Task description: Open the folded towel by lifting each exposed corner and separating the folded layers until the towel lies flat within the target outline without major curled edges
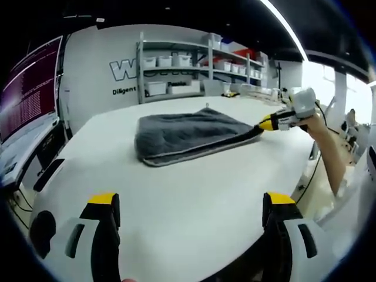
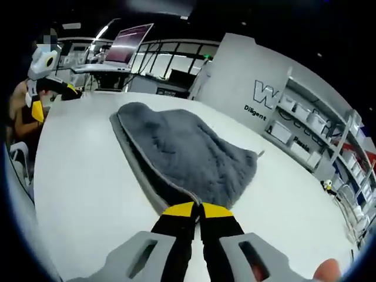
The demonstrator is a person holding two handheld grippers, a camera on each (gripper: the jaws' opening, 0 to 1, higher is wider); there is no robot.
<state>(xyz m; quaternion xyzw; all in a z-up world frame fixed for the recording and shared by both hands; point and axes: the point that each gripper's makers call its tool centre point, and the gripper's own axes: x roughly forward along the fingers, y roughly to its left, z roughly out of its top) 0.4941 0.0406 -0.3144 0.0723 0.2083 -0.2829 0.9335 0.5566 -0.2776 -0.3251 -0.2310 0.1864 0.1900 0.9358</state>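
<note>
A grey folded towel (image 1: pixel 182 135) lies on the white table (image 1: pixel 176 200), its layered hem facing the left gripper view. From the right in that view comes my right gripper (image 1: pixel 258 128), shut on the towel's right corner. My left gripper (image 1: pixel 191 205) hovers over bare table short of the towel, jaws wide apart with nothing between them. In the right gripper view the towel (image 2: pixel 182 153) stretches away from my right gripper (image 2: pixel 197 211), whose yellow-tipped jaws pinch the near corner. The left gripper (image 2: pixel 53 100) stands open at the far left table edge.
Shelves with white bins (image 1: pixel 176 64) stand against the back wall beyond the table. A large monitor (image 1: pixel 29 88) is at the left. The person's forearm (image 1: pixel 329 147) reaches in past the table's right edge. Desks and a screen (image 2: pixel 126 44) lie behind the table.
</note>
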